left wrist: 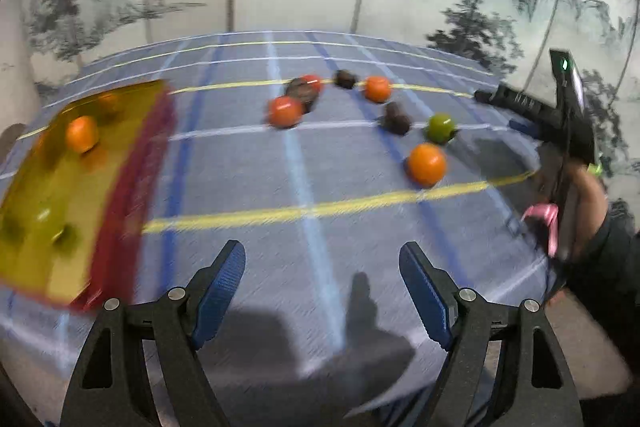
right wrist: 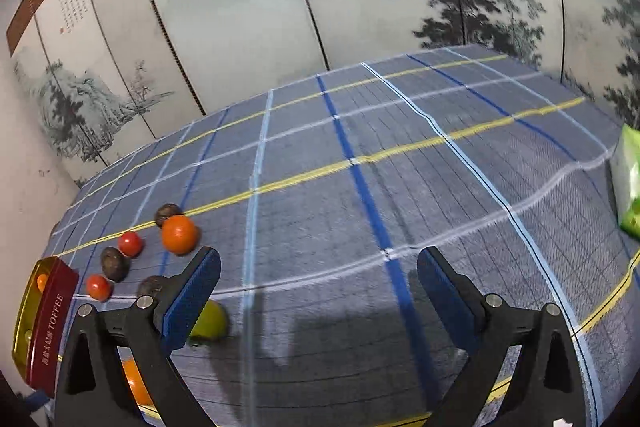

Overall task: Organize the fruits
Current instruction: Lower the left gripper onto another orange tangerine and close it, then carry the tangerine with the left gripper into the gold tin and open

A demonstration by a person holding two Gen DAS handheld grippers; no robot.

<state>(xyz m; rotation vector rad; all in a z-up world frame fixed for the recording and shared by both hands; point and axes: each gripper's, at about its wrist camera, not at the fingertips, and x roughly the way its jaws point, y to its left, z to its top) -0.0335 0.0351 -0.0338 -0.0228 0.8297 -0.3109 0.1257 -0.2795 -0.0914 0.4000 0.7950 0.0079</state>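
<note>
Loose fruits lie on the blue plaid tablecloth (left wrist: 248, 187): an orange (left wrist: 426, 163), a green fruit (left wrist: 440, 127), red-orange fruits (left wrist: 285, 111) and several dark brown ones (left wrist: 396, 119). A red and gold tin (left wrist: 116, 187) at the left holds an orange (left wrist: 82, 133) and green fruits. My left gripper (left wrist: 322, 279) is open and empty above the cloth, right of the tin. My right gripper (right wrist: 318, 283) is open and empty; the green fruit (right wrist: 210, 319) lies beside its left finger, the orange (right wrist: 180, 233) and dark fruits (right wrist: 114, 262) further left. The right gripper also shows in the left wrist view (left wrist: 500, 103).
A painted folding screen (right wrist: 280, 7) stands behind the table. A green packet (right wrist: 630, 183) lies at the right edge of the cloth. The tin (right wrist: 52, 323), lettered TOFFEE, sits at the far left in the right wrist view.
</note>
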